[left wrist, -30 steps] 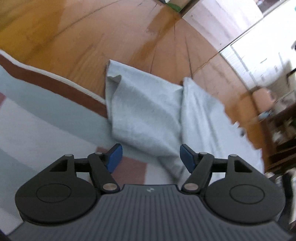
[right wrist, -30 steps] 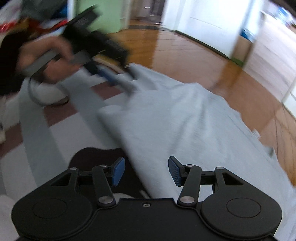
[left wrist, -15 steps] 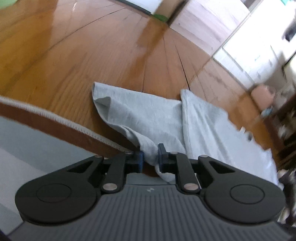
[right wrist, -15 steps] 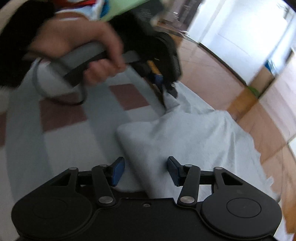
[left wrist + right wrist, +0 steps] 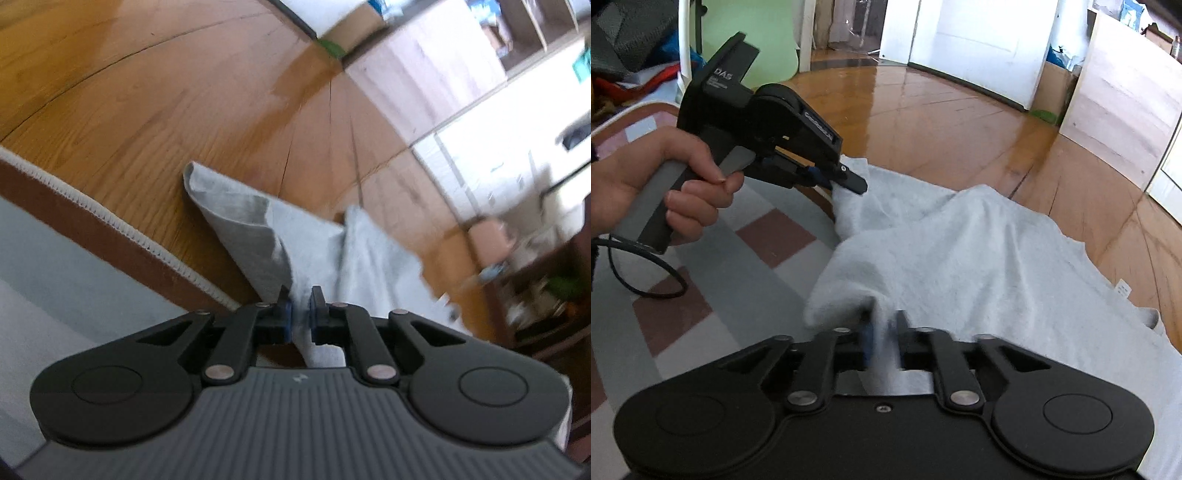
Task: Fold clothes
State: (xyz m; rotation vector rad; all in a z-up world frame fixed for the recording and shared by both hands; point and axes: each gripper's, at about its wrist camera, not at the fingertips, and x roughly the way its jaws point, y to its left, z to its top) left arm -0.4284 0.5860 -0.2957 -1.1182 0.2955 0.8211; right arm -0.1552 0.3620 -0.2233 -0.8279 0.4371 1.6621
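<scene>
A light grey garment lies half on the checked rug and half on the wooden floor. In the right wrist view my right gripper has a raised fold of the near edge between its blue pads, and its jaws are closing on it. A hand holds my left gripper at the garment's far left corner. In the left wrist view the left gripper is shut on that corner of the garment, which rises off the floor in a taut ridge.
The rug's brown border and white edge run diagonally beside the garment. Wooden floor stretches beyond. A black cable loops on the rug under the hand. Furniture and boxes stand along the far walls.
The left gripper went from open to shut on the garment's corner and pulled it up. The right gripper's jaws narrowed from wide apart onto a fold of the near edge.
</scene>
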